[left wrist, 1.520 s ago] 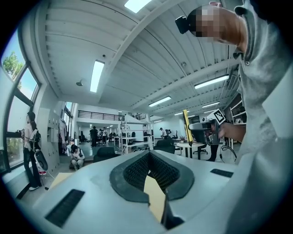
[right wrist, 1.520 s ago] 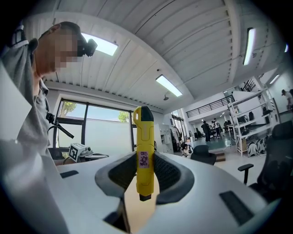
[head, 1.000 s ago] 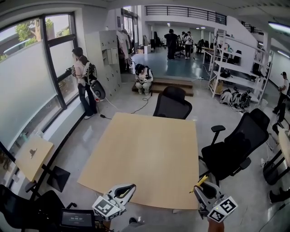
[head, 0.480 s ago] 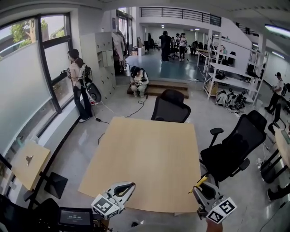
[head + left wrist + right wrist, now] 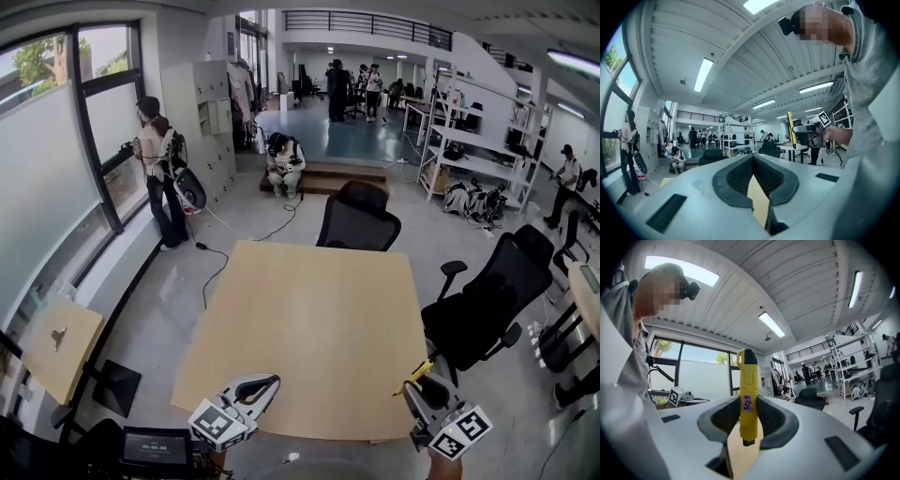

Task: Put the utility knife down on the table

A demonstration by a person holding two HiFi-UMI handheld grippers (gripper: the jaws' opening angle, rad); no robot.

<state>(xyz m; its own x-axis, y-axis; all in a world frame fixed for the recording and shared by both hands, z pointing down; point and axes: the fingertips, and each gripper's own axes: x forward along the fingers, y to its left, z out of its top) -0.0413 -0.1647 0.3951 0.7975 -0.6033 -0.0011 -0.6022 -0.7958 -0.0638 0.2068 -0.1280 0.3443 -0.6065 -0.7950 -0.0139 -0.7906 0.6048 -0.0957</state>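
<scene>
Beyond the fingertips of both grippers, a large square light-wood table (image 5: 309, 319) stretches ahead of us. Past the right-hand fingers and to their outer side, a black mesh-backed office chair (image 5: 487, 309) stands by the table's right edge. A second black office chair (image 5: 356, 217) sits at the far edge, well ahead of both pairs of fingers.

We hold the white left gripper (image 5: 267, 384) at the table's near edge. Its dark ribbed fingers (image 5: 736, 176) are pressed together at the tips with nothing between them.

The white right gripper (image 5: 412, 384) hovers by the near right corner, fingers (image 5: 776, 420) pinching a yellow plastic utility knife (image 5: 746, 390). The knife stands upright between them, in the air and off the table. Its dark-capped end rises above the fingertips, a small purple label (image 5: 746, 403) sits level with the pads, and its black butt pokes out below.
</scene>
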